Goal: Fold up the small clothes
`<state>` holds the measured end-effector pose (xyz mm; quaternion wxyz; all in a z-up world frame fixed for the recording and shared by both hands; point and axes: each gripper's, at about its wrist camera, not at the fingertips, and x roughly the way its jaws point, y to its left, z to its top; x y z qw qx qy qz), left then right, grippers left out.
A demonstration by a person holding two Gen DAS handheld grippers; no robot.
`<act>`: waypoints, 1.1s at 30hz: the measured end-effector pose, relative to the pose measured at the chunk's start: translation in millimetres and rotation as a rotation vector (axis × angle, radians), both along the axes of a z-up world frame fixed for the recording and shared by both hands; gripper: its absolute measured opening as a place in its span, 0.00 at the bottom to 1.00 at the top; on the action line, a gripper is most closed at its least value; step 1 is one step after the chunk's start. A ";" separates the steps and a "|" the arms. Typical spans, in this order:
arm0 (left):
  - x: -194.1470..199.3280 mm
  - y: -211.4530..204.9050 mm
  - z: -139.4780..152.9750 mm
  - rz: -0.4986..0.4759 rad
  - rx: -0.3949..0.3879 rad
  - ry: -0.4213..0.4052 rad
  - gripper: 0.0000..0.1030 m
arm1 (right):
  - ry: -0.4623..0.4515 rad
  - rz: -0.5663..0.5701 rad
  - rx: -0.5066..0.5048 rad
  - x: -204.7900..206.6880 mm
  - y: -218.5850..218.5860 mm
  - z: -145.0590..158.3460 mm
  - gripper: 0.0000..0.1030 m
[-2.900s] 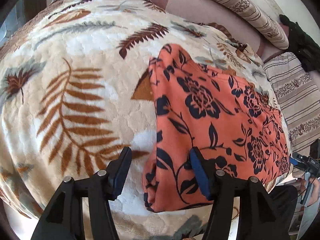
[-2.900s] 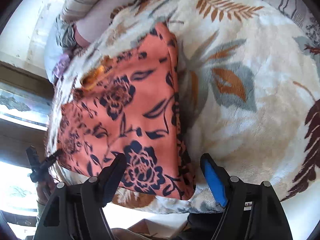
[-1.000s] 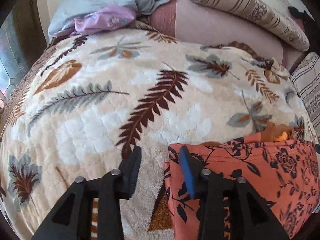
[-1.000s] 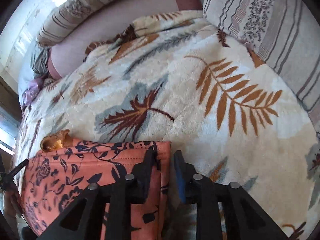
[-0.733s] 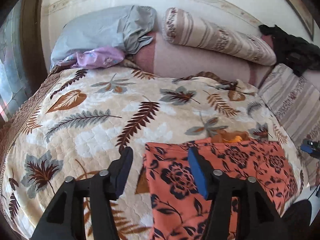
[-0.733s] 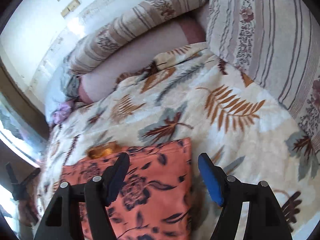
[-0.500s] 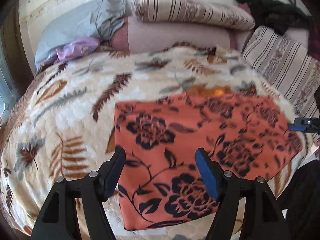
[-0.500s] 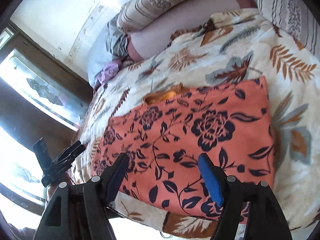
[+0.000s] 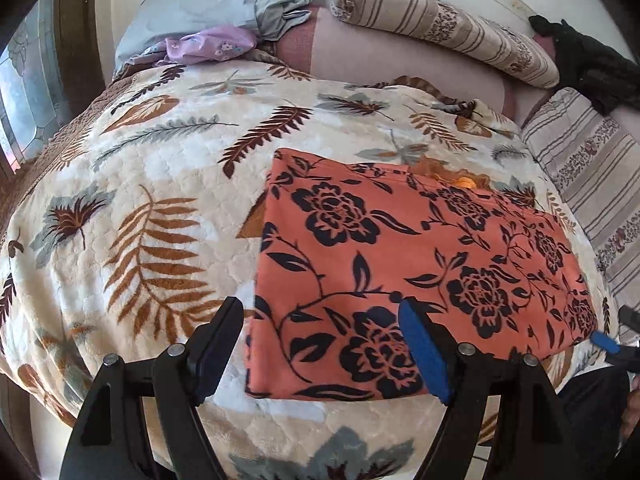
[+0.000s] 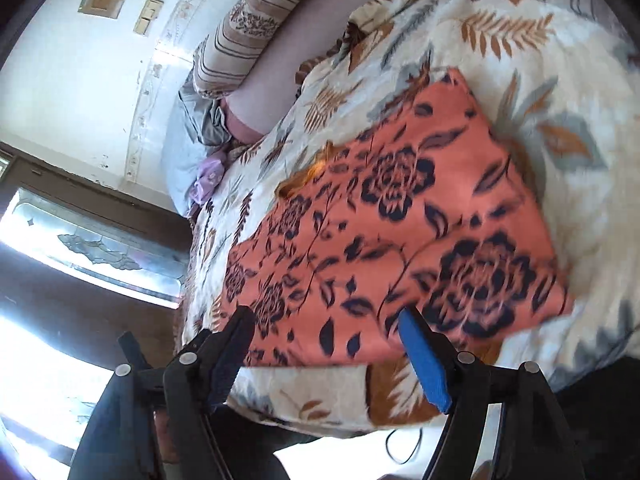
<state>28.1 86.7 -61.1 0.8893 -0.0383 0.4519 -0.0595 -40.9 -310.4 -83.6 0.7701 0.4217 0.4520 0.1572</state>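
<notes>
Judging fold nearly done: orange floral garment (image 9: 400, 264) lies flat as a folded rectangle on the leaf-print blanket (image 9: 160, 168) near the bed's front edge, left tool (image 9: 320, 344) and right tool (image 10: 326, 344) both open, jaws just widened, gripping nothing, maybe one more fold left.

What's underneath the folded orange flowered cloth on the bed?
The orange flowered cloth lies on the leaf-print blanket. A yellow-orange layer peeks out at its far edge; the rest underneath is covered.
</notes>
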 end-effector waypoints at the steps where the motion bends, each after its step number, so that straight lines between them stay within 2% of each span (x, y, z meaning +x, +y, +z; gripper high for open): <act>1: -2.3 -8.1 2.3 -0.019 -0.005 -0.007 0.78 | 0.021 -0.018 0.032 -8.2 6.2 -10.7 0.75; 5: -3.2 -39.6 3.3 -0.091 -0.018 -0.013 0.78 | 0.089 -0.198 0.119 -22.2 -4.9 -49.2 0.75; 7: -0.8 -53.9 0.4 -0.109 -0.014 0.001 0.78 | 0.074 -0.311 0.185 -20.9 -26.2 -57.7 0.76; 9: 1.8 -65.7 -2.1 -0.125 -0.030 0.004 0.78 | 0.083 -0.426 0.203 -18.2 -48.5 -62.2 0.76; 11: 4.3 -76.1 -5.0 -0.130 -0.048 0.009 0.78 | 0.099 -0.493 0.254 -14.9 -66.0 -73.0 0.70; 12: 6.2 -80.9 -8.0 -0.135 -0.055 0.013 0.78 | 0.112 -0.502 0.274 -12.8 -70.0 -78.5 0.56; 13: 8.5 -86.0 -12.1 -0.142 -0.054 0.024 0.78 | 0.128 -0.498 0.270 -10.2 -72.9 -81.1 0.34; 15: 14.9 -95.5 -20.9 -0.149 -0.028 0.059 0.78 | 0.135 -0.468 0.244 -4.0 -73.8 -78.6 0.14; 16: 16.9 -98.4 -22.8 -0.149 -0.021 0.071 0.78 | 0.120 -0.451 0.195 -2.0 -72.8 -69.3 0.12; 18: 16.5 -100.9 -17.7 -0.143 -0.026 0.060 0.78 | 0.048 -0.431 0.033 -5.9 -65.9 -36.7 0.11; 20: 12.6 -101.6 -7.1 -0.146 -0.040 0.010 0.78 | -0.025 -0.410 -0.107 -12.7 -58.9 -5.6 0.11; 21: 11.6 -102.9 -4.0 -0.147 -0.036 -0.015 0.78 | -0.022 -0.396 -0.153 -13.3 -57.0 -2.9 0.11; 22: 13.7 -105.7 -5.2 -0.145 -0.019 -0.021 0.80 | 0.018 -0.380 -0.189 -11.2 -55.6 -10.5 0.13; 23: 19.0 -109.9 -11.5 -0.144 0.009 0.003 0.85 | 0.096 -0.359 -0.203 -5.3 -56.5 -27.1 0.14; 24: 26.4 -115.2 -24.4 -0.148 0.043 0.057 0.87 | 0.183 -0.350 -0.168 -2.9 -61.0 -46.3 0.19; 25: 34.1 -120.7 -42.5 -0.164 0.089 0.124 0.87 | 0.188 -0.376 -0.074 -6.8 -68.9 -57.6 0.21; 26: 37.0 -127.0 -56.3 -0.183 0.152 0.138 0.90 | 0.175 -0.405 -0.021 -11.7 -76.5 -57.4 0.22; 27: 31.8 -132.5 -56.0 -0.198 0.203 0.064 0.95 | 0.160 -0.424 -0.015 -14.5 -81.2 -52.0 0.29; 28: 29.2 -135.5 -54.8 -0.196 0.226 0.051 0.95 | 0.130 -0.449 -0.031 -19.3 -85.6 -44.0 0.37; 29: 29.4 -134.6 -52.8 -0.182 0.214 0.065 0.94 | 0.099 -0.475 -0.047 -25.2 -90.3 -35.8 0.41; 30: 29.9 -131.7 -48.8 -0.168 0.184 0.078 0.94 | 0.078 -0.497 -0.057 -30.1 -95.2 -29.4 0.59; 31: 30.0 -129.4 -43.9 -0.164 0.151 0.086 0.94 | 0.055 -0.514 -0.060 -33.1 -100.0 -23.3 0.70; 33: 26.8 -125.4 -30.1 -0.171 0.096 0.044 0.94 | 0.038 -0.524 -0.084 -33.0 -109.4 -11.6 0.70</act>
